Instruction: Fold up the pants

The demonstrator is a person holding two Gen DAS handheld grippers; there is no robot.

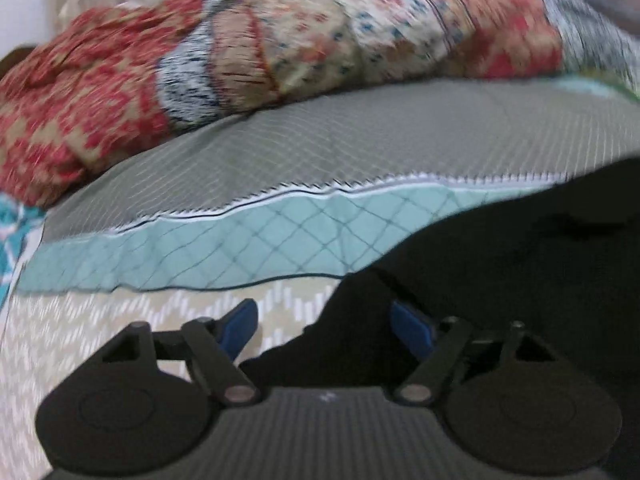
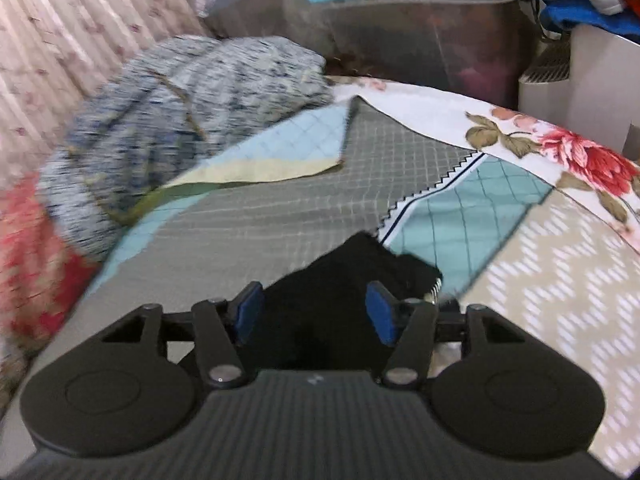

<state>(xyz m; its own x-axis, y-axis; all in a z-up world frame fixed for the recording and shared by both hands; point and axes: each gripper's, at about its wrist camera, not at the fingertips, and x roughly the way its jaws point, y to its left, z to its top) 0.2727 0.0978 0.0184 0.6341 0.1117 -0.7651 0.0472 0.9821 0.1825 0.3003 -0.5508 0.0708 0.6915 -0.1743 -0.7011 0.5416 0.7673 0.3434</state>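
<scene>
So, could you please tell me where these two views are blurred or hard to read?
Left wrist view: the red patterned bundle is smeared by motion, the black pants show no detail, and the left claw is sharp. Right wrist view: the blue-white cloth heap streaks, and fisheye bends the bedspread.

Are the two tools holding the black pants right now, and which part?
Neither: left tool and right tool are open. Black pants lie between the fingers, ungripped.

Black pants point(image 1: 500, 264) on grey-and-teal (diamond-quilted) bedspread point(image 1: 320, 148).
</scene>
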